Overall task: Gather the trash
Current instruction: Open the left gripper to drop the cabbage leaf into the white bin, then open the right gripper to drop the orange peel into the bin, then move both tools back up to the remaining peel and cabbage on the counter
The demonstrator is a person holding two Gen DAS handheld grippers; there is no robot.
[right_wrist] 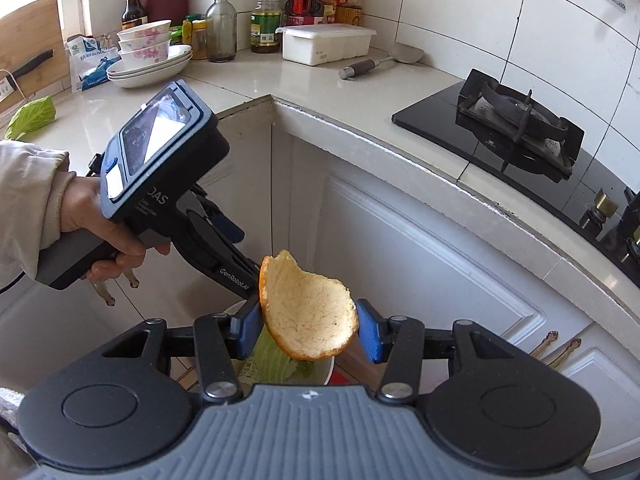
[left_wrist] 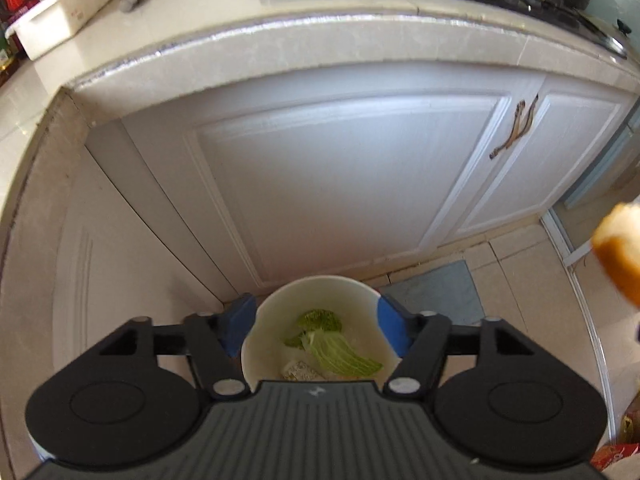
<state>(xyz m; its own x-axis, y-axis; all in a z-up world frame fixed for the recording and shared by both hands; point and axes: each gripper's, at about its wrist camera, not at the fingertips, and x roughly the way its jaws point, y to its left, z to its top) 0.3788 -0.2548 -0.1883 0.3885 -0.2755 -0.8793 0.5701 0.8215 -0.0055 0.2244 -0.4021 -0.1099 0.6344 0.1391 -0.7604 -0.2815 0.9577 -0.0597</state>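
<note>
1. Orange peel [right_wrist: 310, 312] fills the middle of the right wrist view, pinched between the blue pads [right_wrist: 370, 330] of the right gripper [right_wrist: 308, 330], whose jaws stand about half apart and press on the peel's two edges; its pale inner side faces the camera.
2. Only that view shows the left gripper's body [right_wrist: 160, 152] from outside, with a hand [right_wrist: 100, 224] and a pale sleeve around its handle, angled down toward the bin; its fingertips are hidden behind the peel.
3. Only the left wrist view looks straight into the white trash bin [left_wrist: 320, 292] on the floor by the white cabinet door [left_wrist: 340, 180]. A green cabbage leaf [left_wrist: 340, 354] and a pale scrap lie inside.
4. The left gripper [left_wrist: 318, 330] hangs over the bin with jaws wide apart and nothing between its pads [left_wrist: 394, 328].
5. In the left view the peel [left_wrist: 620, 252] is a blurred orange lump cut off by the right edge.
6. In the right view the bin [right_wrist: 330, 368] is mostly covered by the peel and gripper; only a slice of rim and some green show.
7. Another cabbage leaf [right_wrist: 32, 116] lies on the countertop [right_wrist: 224, 76], partly cut off at the left edge.
</note>
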